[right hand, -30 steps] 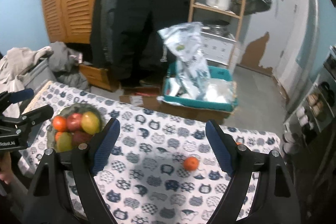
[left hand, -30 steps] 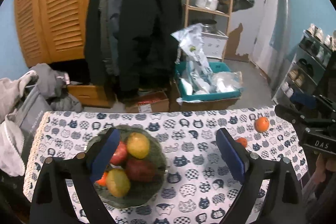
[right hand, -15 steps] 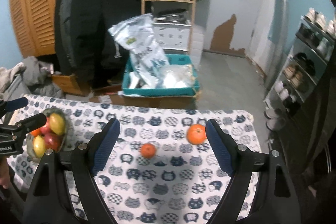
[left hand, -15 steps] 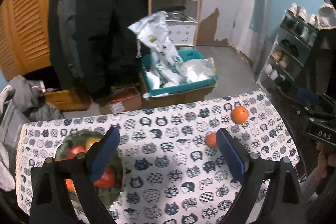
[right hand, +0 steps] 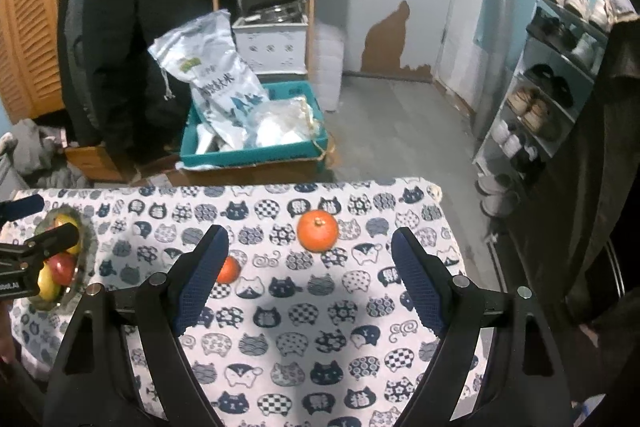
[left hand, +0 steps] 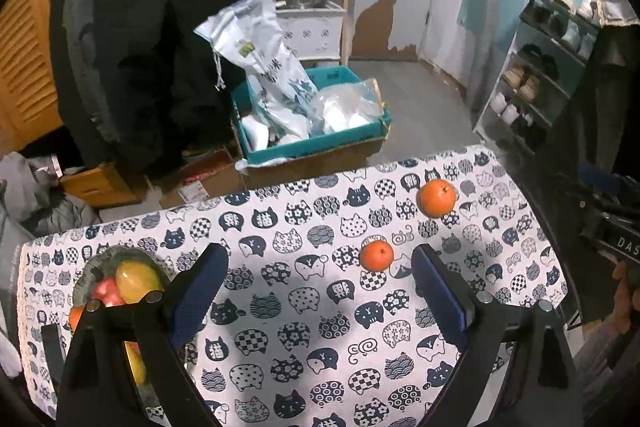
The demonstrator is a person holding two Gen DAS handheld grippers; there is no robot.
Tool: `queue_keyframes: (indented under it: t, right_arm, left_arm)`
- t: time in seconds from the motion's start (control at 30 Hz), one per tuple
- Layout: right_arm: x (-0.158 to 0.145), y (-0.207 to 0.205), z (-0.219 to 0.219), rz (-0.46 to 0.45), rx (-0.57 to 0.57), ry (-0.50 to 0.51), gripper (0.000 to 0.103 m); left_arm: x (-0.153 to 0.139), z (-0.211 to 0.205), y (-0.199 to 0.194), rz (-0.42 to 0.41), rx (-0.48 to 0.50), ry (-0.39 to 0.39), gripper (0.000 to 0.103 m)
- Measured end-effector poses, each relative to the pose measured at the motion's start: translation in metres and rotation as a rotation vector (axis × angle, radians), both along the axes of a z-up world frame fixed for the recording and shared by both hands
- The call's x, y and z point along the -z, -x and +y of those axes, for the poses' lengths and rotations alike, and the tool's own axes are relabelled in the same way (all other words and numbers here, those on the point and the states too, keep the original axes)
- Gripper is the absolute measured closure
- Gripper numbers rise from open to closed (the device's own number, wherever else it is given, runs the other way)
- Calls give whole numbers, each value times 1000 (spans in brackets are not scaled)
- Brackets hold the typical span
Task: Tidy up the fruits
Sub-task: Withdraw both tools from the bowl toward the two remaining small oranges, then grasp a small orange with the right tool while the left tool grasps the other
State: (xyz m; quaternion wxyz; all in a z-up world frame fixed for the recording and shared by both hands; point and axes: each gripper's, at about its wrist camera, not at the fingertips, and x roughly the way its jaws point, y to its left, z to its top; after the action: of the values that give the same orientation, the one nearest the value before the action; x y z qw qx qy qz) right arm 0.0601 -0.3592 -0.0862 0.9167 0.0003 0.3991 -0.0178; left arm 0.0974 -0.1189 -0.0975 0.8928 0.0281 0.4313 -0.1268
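Since a second ago both views have swung off the bowl [left hand: 86, 279] toward the loose oranges. Left gripper [left hand: 316, 291], wide open and empty, has the small orange [left hand: 376, 255] just upper right of centre; right gripper [right hand: 310, 275], equally open and empty, frames the big orange [right hand: 317, 230].

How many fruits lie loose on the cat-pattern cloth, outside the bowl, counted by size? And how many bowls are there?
Large orange loose on the cloth: 1
Small orange loose on the cloth: 1
Bowl with fruit in it: 1
Total: 2 loose fruits and 1 bowl, 3 things. The fruits inside the bowl are partly hidden by the tongs, so I do not count them.
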Motion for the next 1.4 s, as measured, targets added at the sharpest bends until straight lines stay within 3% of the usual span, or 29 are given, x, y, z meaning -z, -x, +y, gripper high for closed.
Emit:
queue_keyframes:
  t: [0.5, 0.9, 1.4]
  right_arm:
    - [63, -32, -16, 157, 23, 7, 20]
    - [121, -64, -31, 307, 40, -69, 20]
    - [152, -93, -49, 412, 50, -112, 20]
  left_arm:
    - [57, -35, -33, 132, 24, -26, 9]
    - [120, -51, -68, 277, -29, 27, 9]
    - [174, -78, -87, 394, -18, 18, 9]
